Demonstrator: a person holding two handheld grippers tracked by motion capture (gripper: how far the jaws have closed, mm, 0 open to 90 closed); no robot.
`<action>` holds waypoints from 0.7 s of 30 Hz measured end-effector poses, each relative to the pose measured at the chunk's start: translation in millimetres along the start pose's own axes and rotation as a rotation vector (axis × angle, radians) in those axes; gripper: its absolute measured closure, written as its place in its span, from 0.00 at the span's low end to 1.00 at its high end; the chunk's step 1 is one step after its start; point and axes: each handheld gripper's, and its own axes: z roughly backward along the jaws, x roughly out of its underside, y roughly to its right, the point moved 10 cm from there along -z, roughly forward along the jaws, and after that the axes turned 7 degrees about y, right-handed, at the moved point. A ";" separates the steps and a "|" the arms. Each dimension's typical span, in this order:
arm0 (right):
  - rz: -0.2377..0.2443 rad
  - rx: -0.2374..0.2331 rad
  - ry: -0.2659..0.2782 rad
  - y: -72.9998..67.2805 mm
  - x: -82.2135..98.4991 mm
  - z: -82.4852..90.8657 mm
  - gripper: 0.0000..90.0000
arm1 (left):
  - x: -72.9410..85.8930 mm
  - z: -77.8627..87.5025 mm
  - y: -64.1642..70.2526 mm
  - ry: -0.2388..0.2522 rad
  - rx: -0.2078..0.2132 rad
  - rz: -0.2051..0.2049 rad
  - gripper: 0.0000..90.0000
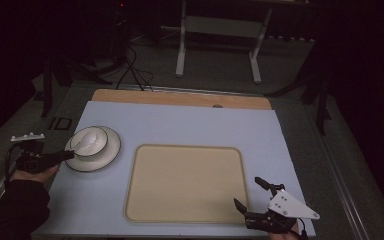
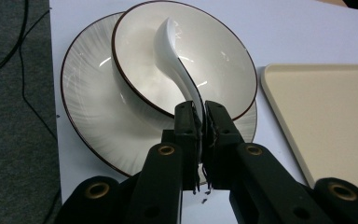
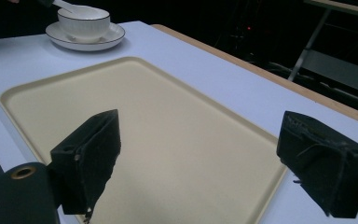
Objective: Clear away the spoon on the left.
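Note:
A white ceramic spoon (image 2: 177, 60) lies in a white bowl (image 2: 214, 60) with a dark rim, its handle sticking out over the edge. The bowl stands on a matching saucer (image 2: 88, 112) at the table's left. My left gripper (image 2: 201, 109) is shut on the spoon's handle just outside the bowl's rim. In the high view the left gripper (image 1: 70, 155) reaches the bowl (image 1: 91, 141) from the left. My right gripper (image 1: 247, 191) hovers open over the near right corner of the beige tray (image 1: 185, 182), nothing between its jaws. In the right gripper view the right gripper (image 3: 200, 126) is wide apart.
The beige tray (image 3: 168, 93) lies bare in the middle of the pale blue table cover (image 1: 180, 125). A wooden strip (image 1: 180, 98) runs along the far edge. Black cables (image 2: 23, 70) trail on the grey floor left of the table. A white stand (image 1: 220, 30) is beyond.

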 end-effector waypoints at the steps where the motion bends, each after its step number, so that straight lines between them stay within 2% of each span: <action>1: 0.000 0.000 0.000 -0.1 0.0 0.0 0.15 | -0.2 1.0 0.1 0.001 0.001 0.003 0.95; 9: 0.001 0.000 -0.001 0.0 0.1 -0.4 0.15 | -3.1 8.8 4.4 0.016 0.002 -0.011 0.95; 16: 0.003 0.001 -0.002 -0.1 0.3 -0.8 0.15 | -11.5 18.6 16.6 0.040 0.014 -0.045 0.95; 21: 0.002 0.002 0.001 0.2 -0.1 -0.6 0.15 | -17.7 24.7 25.1 0.062 0.017 -0.052 0.95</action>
